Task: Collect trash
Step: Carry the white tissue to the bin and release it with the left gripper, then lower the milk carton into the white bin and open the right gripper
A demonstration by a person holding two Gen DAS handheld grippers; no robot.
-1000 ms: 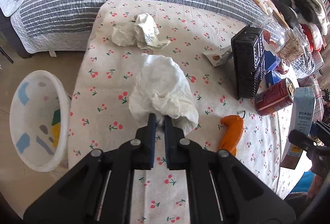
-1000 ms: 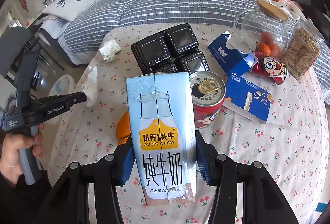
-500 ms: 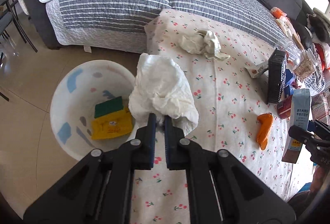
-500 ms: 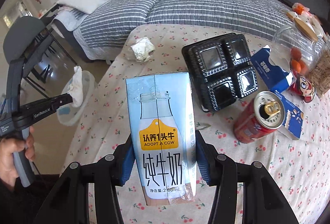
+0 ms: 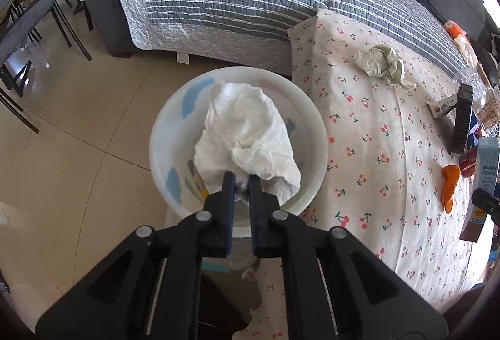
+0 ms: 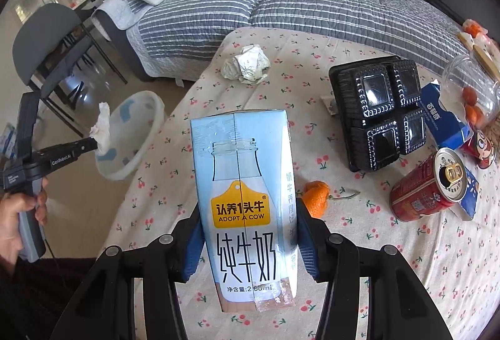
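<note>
Beige tile floor beside a cherry-print bench (image 5: 375, 121), grey striped sofa at 12 o'clock. Held a white crumpled paper tissue (image 5: 247, 136) clamped in the left tool (image 5: 242, 183), over a round white plastic bin (image 5: 162, 158) standing on the floor. Judged it feather-light, soft and compressible; pinched at a lower fold, likely to cling to the pads on release. Gripped a pale-blue milk carton (image 6: 243, 183) across its flat sides in the right tool (image 6: 250, 232), above the bench; judged it light, thin-walled, crushable if squeezed hard. Counted two paper wads, the second a greenish crumpled one (image 5: 381, 61) at 1 o'clock on the bench; one carton; one red drink can (image 6: 425, 190); one orange peel (image 5: 450, 186); one black plastic tray (image 6: 381, 111); one bin.
</note>
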